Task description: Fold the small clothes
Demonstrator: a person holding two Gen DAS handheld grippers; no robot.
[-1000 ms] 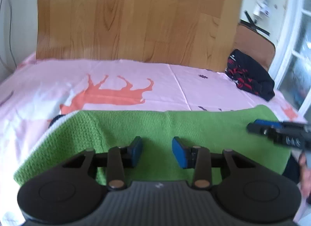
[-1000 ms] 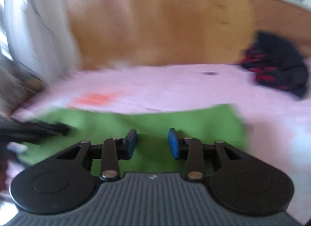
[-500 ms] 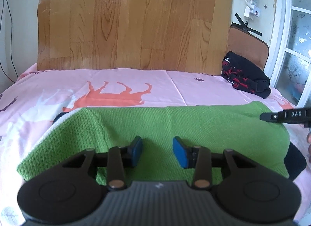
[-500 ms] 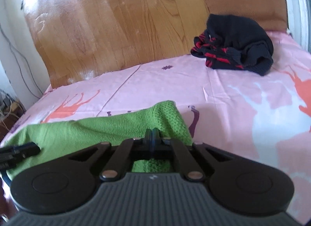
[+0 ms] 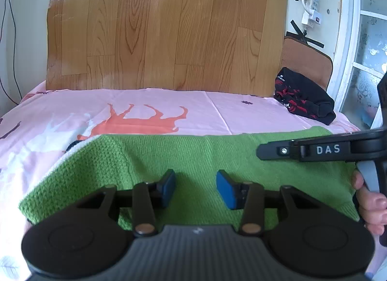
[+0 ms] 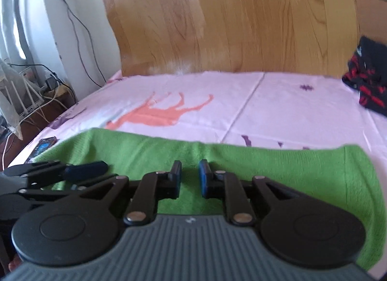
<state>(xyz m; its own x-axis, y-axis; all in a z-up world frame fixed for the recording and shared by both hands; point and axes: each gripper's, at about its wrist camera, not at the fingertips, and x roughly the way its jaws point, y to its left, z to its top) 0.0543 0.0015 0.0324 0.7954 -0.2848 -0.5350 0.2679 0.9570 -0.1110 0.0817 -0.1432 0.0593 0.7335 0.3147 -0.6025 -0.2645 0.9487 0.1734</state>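
A green knit garment [image 5: 205,157] lies spread wide across the pink bed sheet [image 5: 150,104]; a white edge shows under its left corner. My left gripper [image 5: 196,189] hovers over its near middle, open, with nothing between the blue pads. In that view my right gripper [image 5: 302,150] reaches in from the right above the garment's right part, a hand [image 5: 368,198] behind it. In the right wrist view the right gripper [image 6: 190,176] is over the garment [image 6: 278,167], its jaws opening with a narrow empty gap. The left gripper [image 6: 77,170] shows at the left.
A black-and-red garment [image 5: 304,103] is bundled at the back right of the bed. A wooden panel [image 5: 169,29] stands behind the bed. A phone [image 6: 44,146] lies at the bed's left edge, above cables [image 6: 31,104] on the floor. A white window frame [image 5: 348,39] rises on the right.
Half a second ago my right gripper was shut on the green garment's right corner. It has let go, its jaws have parted, and it has swung left over the garment. The left gripper stayed put.
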